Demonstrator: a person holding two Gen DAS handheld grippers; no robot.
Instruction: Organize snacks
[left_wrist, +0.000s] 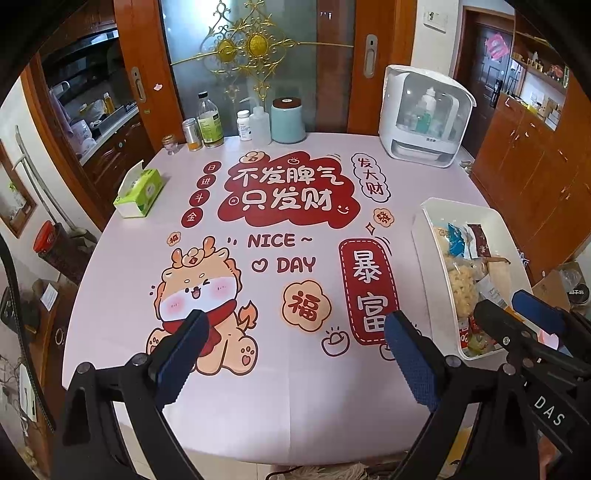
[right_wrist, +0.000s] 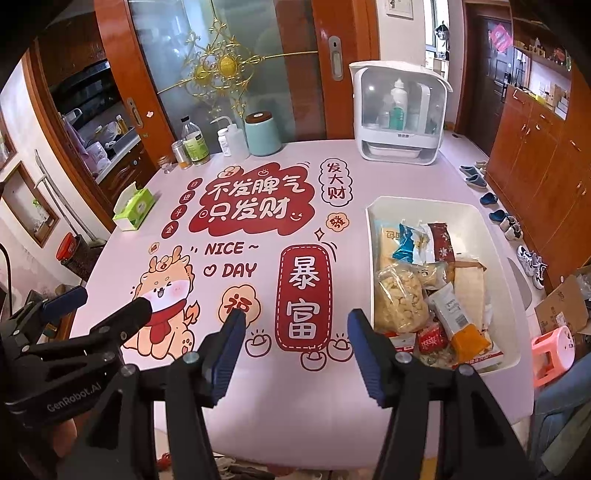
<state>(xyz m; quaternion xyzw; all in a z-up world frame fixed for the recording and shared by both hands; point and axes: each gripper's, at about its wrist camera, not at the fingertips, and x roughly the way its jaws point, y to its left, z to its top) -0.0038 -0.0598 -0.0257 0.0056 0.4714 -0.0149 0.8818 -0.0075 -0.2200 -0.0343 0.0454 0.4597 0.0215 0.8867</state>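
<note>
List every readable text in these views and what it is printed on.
"不发脾气 只发财", "NICE ~ DAY", "暴富", "福", "发大财": tablecloth
"GenRobot.AI": left gripper
"DAS": right gripper
Snack packets in the white bin: print too small or crumpled to read
Bottle labels: blurred

Lower packets in the bin (right_wrist: 495, 225) lie buried under upper ones; their labels are too small to read. In the left wrist view, the right hand-held gripper (left_wrist: 517, 310) covers the bin's near corner. Bottle (right_wrist: 195, 142) print is illegible.
</note>
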